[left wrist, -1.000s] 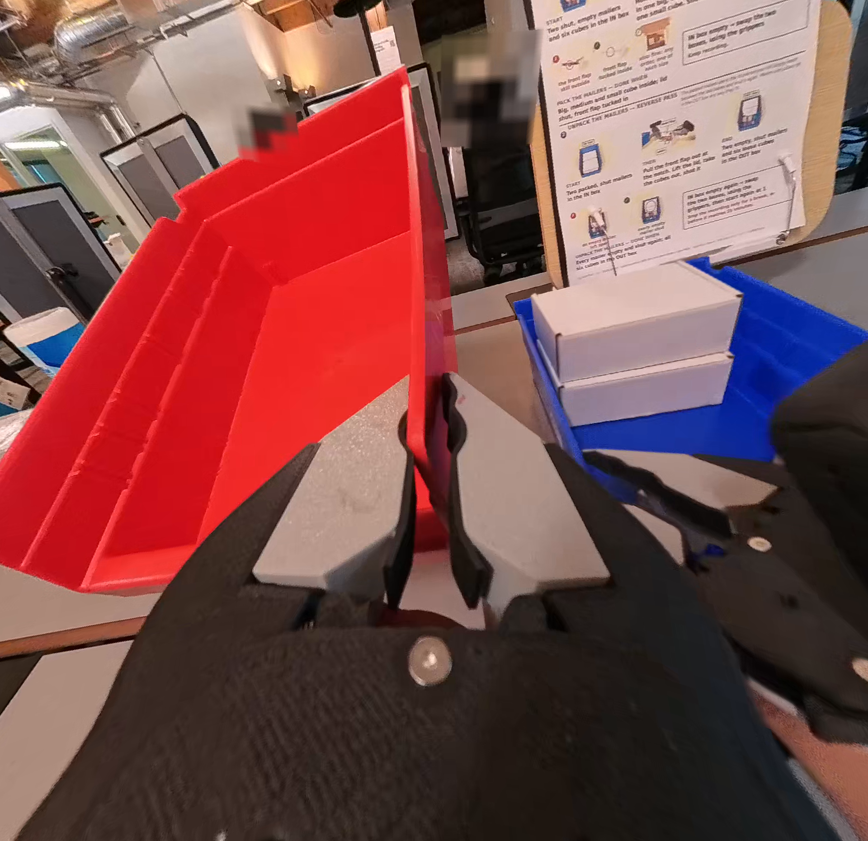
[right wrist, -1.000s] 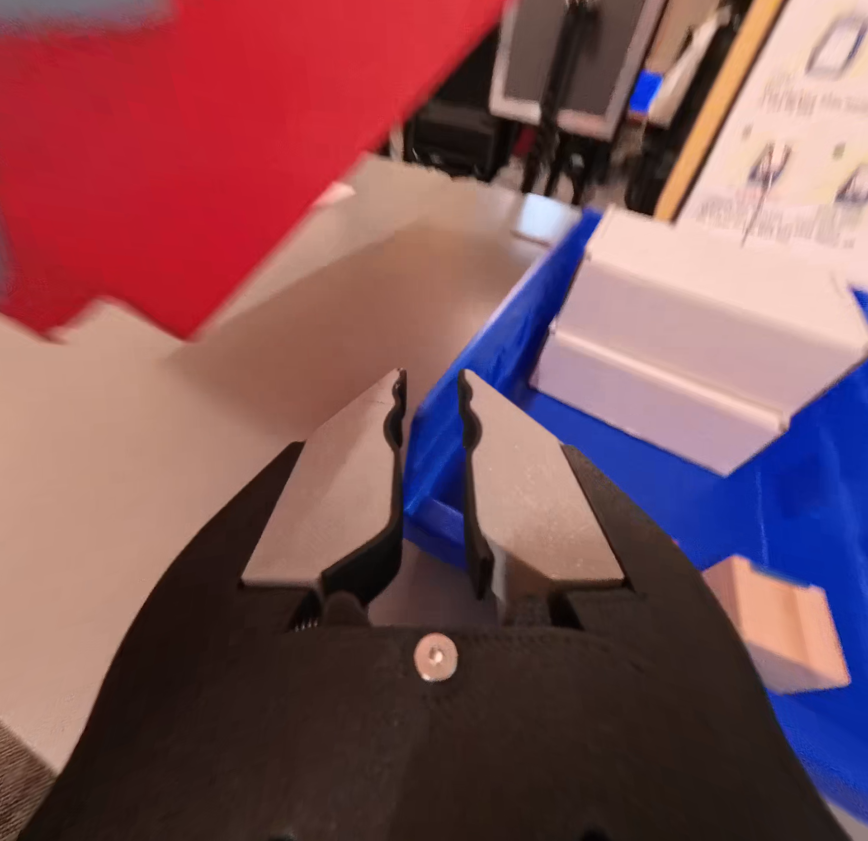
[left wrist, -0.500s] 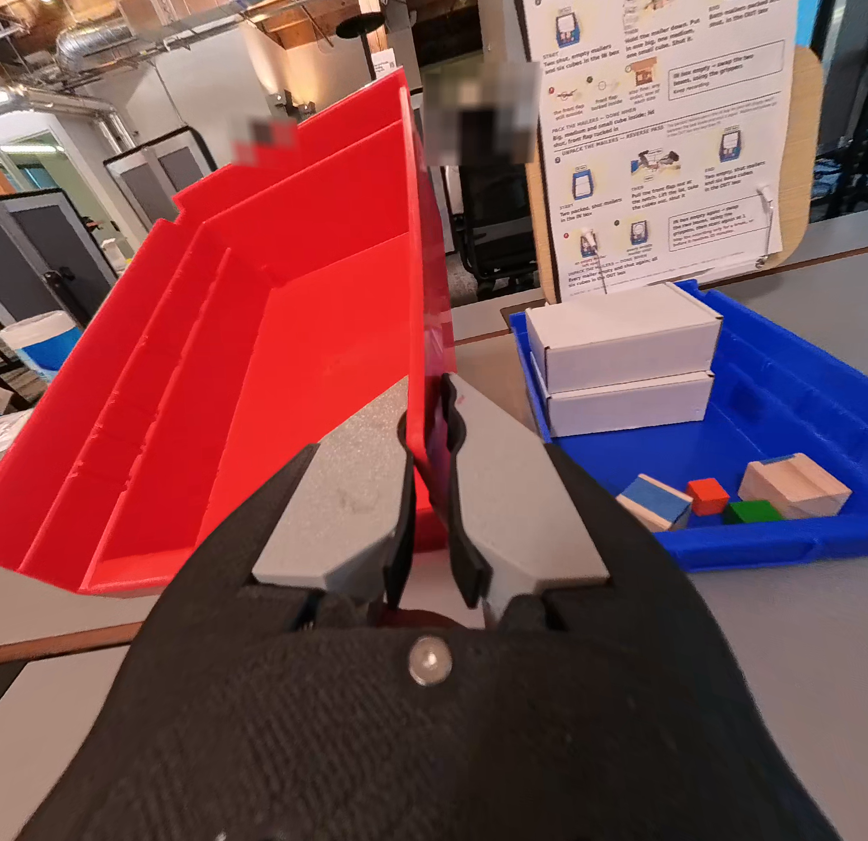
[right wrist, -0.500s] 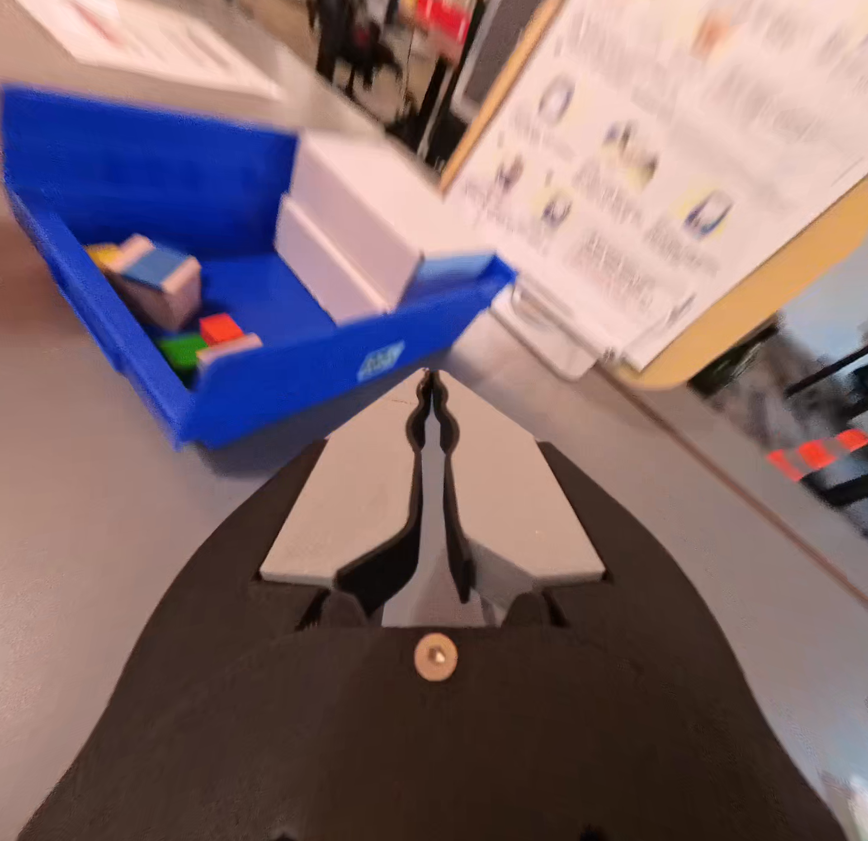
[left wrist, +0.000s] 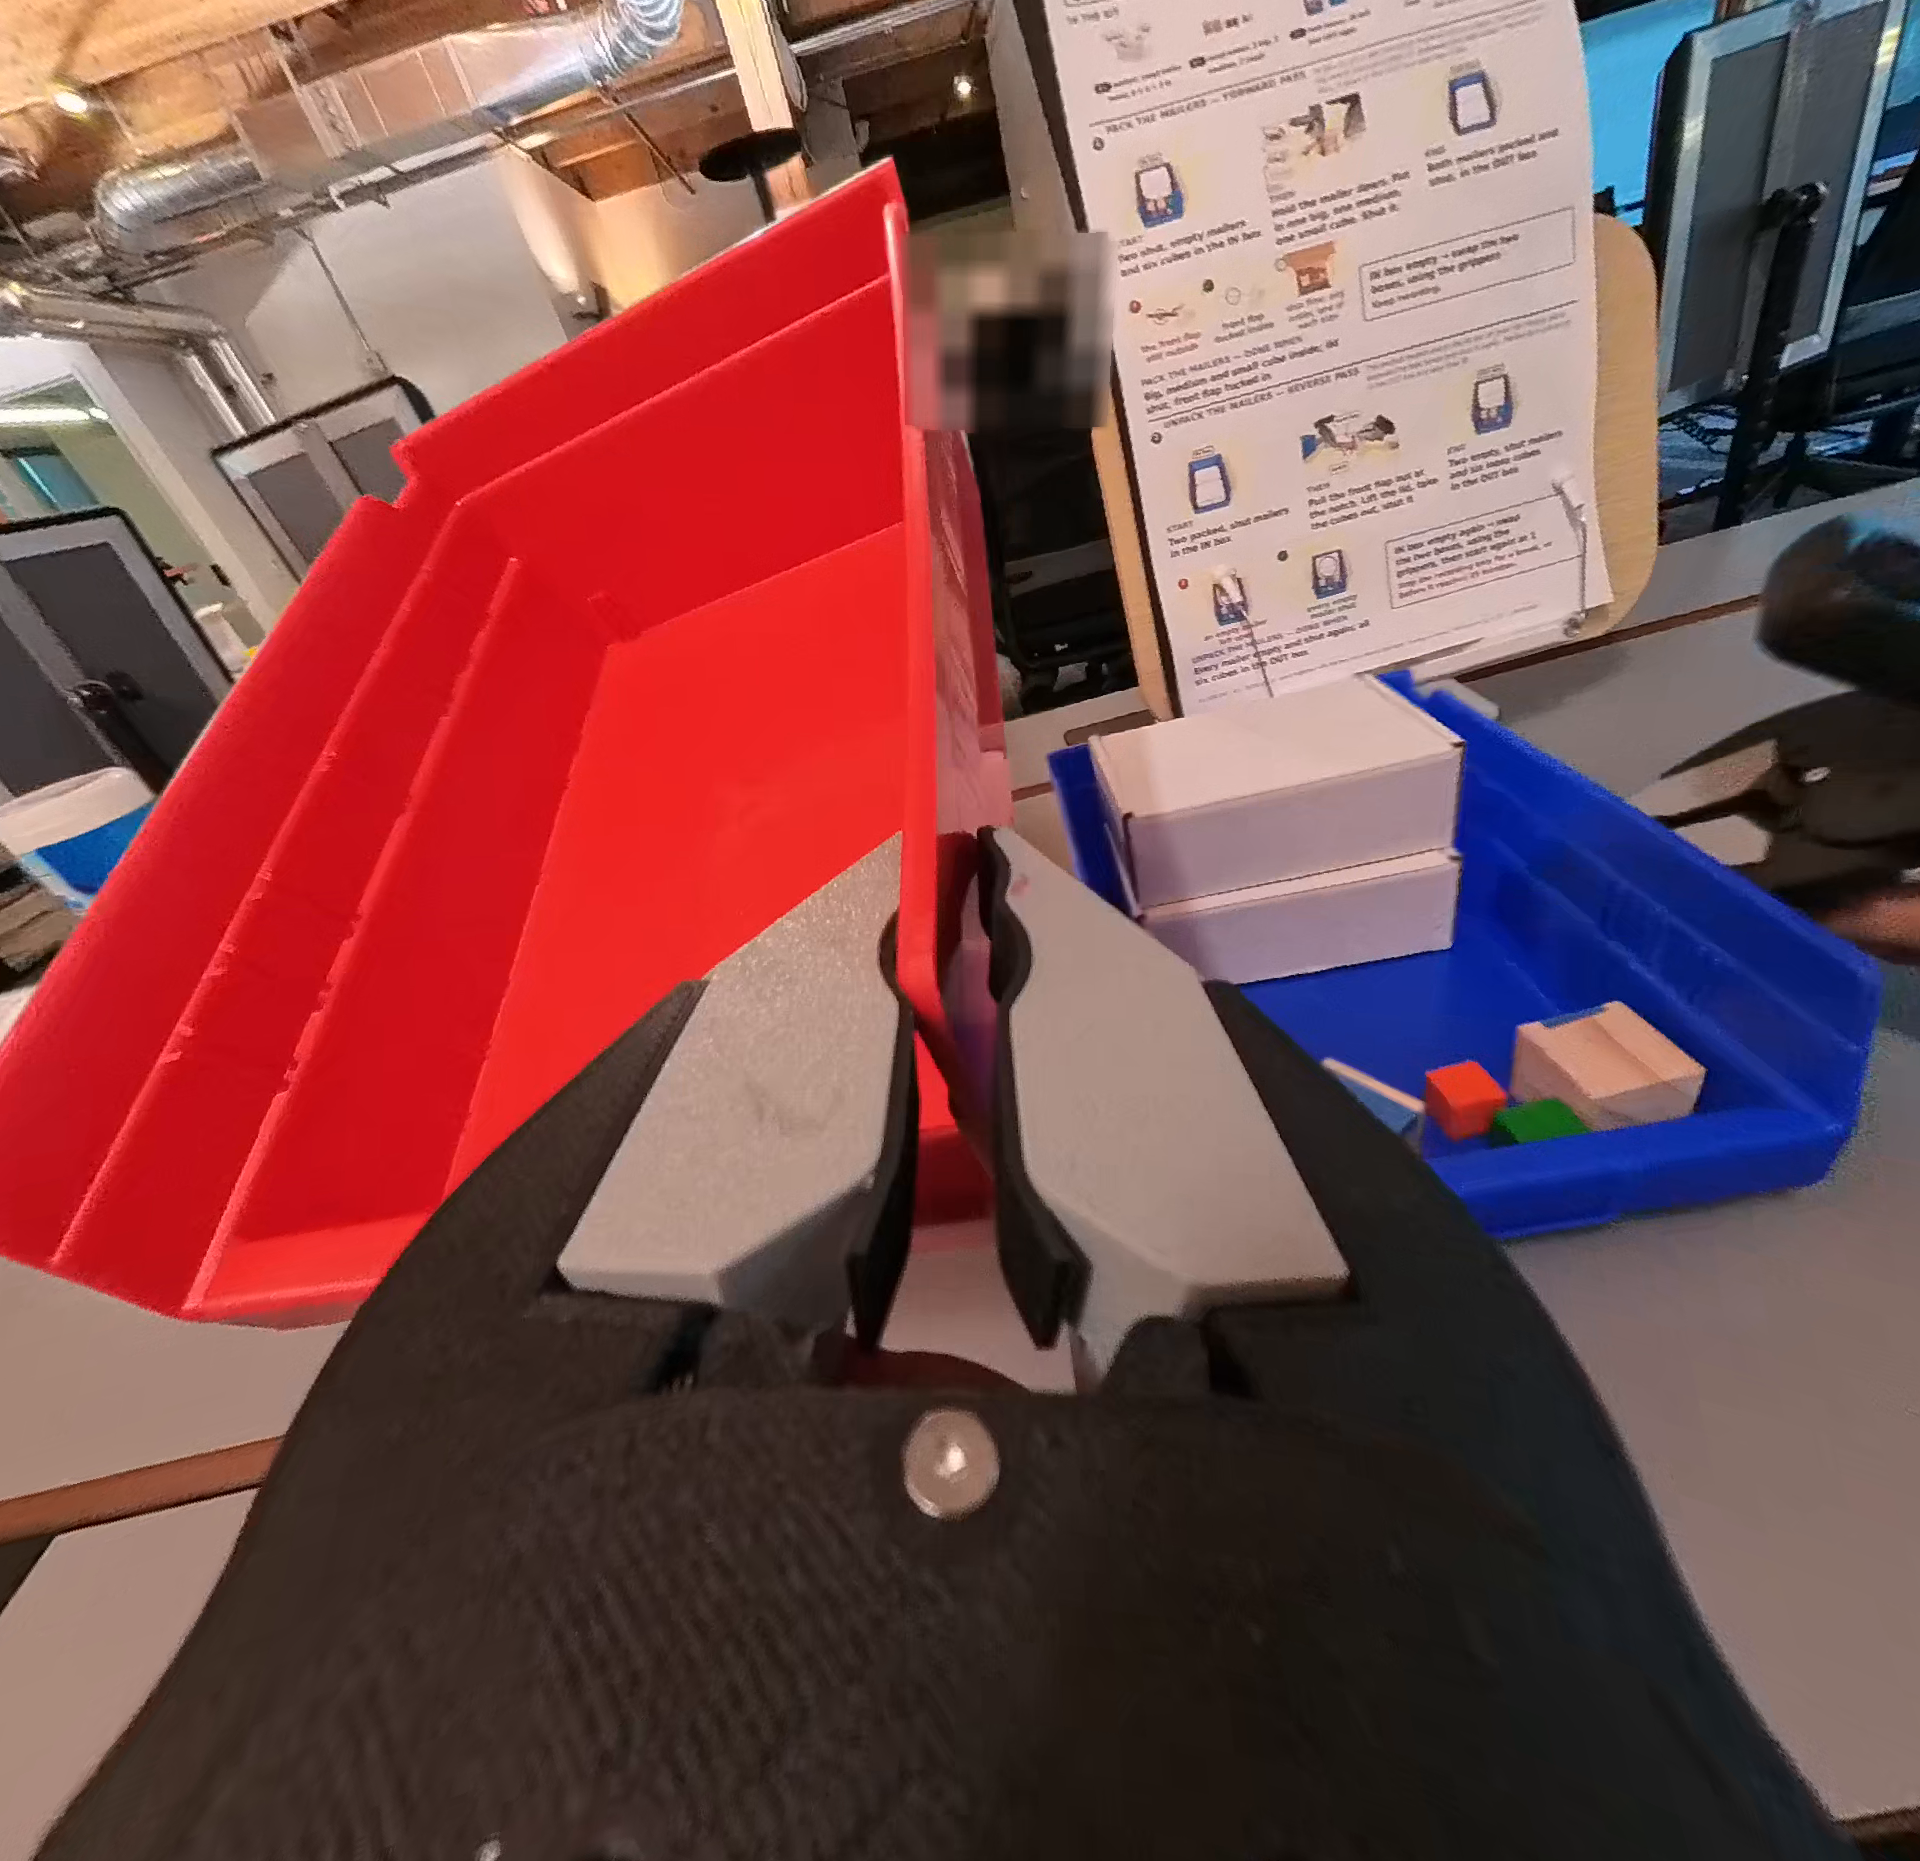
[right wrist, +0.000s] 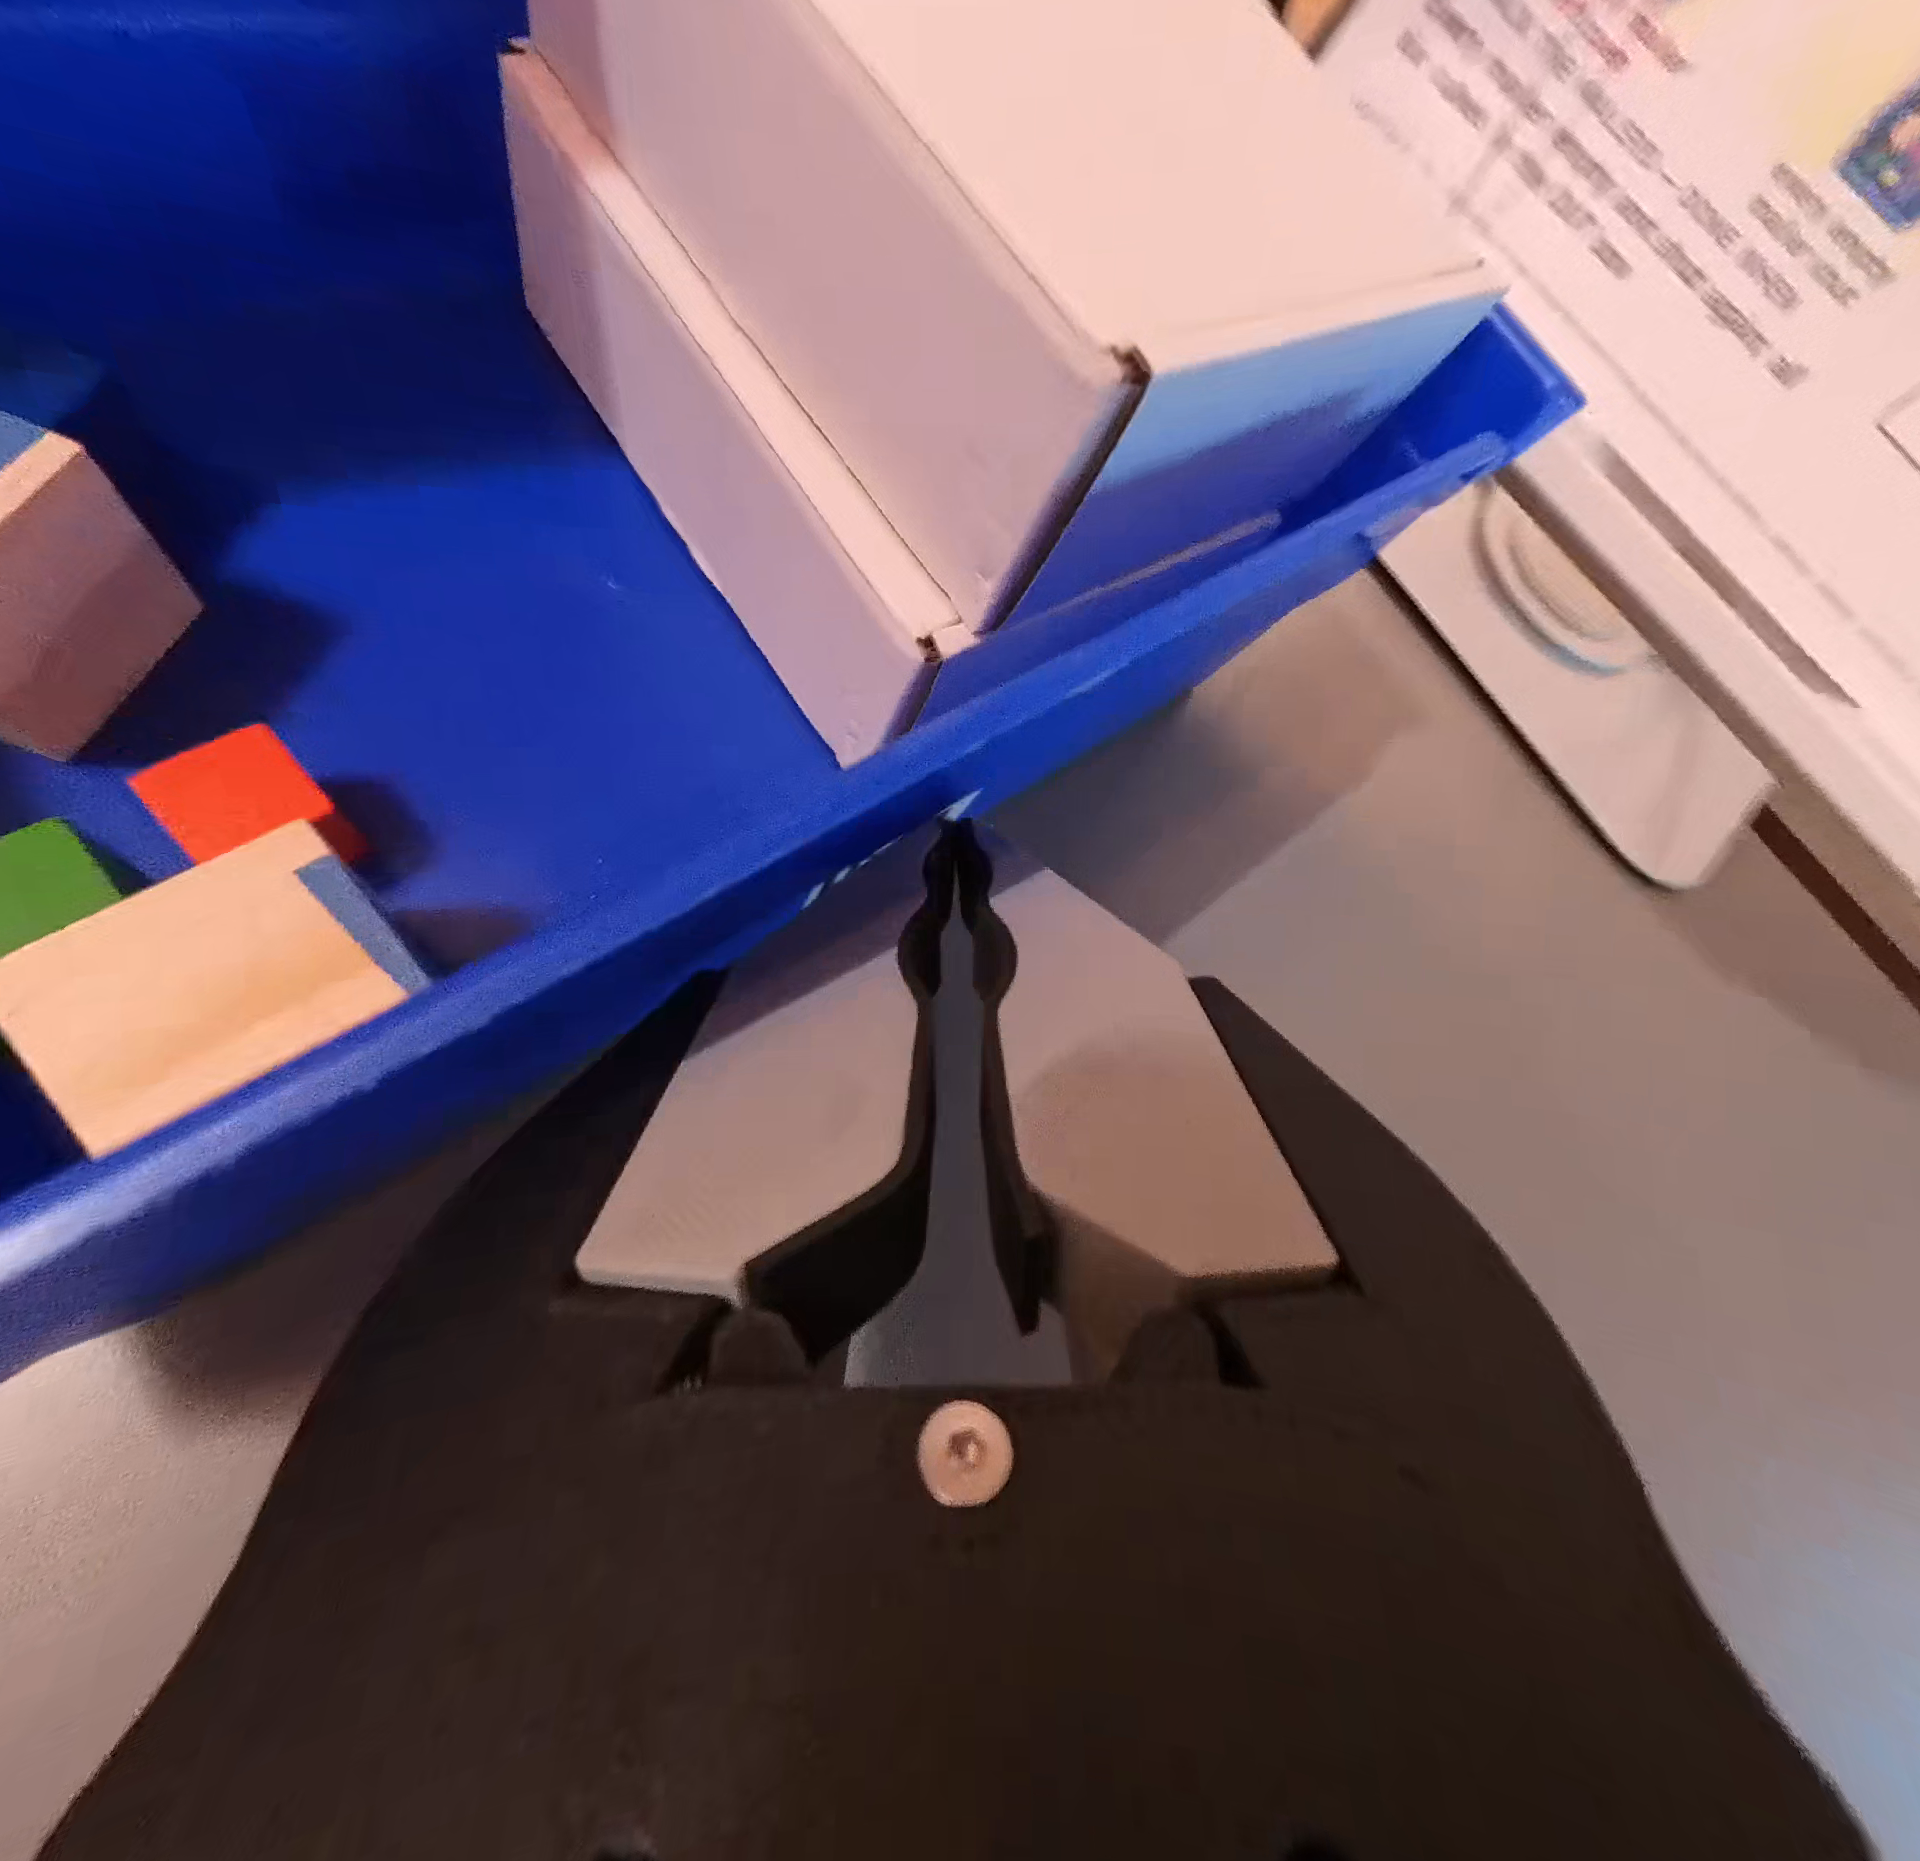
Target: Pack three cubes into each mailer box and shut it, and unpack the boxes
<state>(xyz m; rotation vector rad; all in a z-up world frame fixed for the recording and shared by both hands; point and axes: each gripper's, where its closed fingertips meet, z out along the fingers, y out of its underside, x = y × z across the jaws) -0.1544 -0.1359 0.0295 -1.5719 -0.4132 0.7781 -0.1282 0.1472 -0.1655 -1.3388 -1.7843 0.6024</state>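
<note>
Red bin [left wrist: 644, 824], tilted off the table, hangs from the left gripper [left wrist: 945, 876], clamped on its side wall; that thin hold could slip. Rightward, two mailer boxes [left wrist: 1283, 824] and cubes [left wrist: 1465, 1099] sit in the blue bin [left wrist: 1662, 990]. The right gripper [right wrist: 954, 855], closed and empty, could shove its wall.

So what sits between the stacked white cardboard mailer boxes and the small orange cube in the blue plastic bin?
Nothing: bare blue bin floor separates the white mailer boxes from the orange cube, clearest in the right wrist view.

Glossy plastic red bin [left wrist: 644, 772]; matt cardboard mailer boxes [left wrist: 1278, 803]; bare-wood cube [left wrist: 1605, 1073].
</note>
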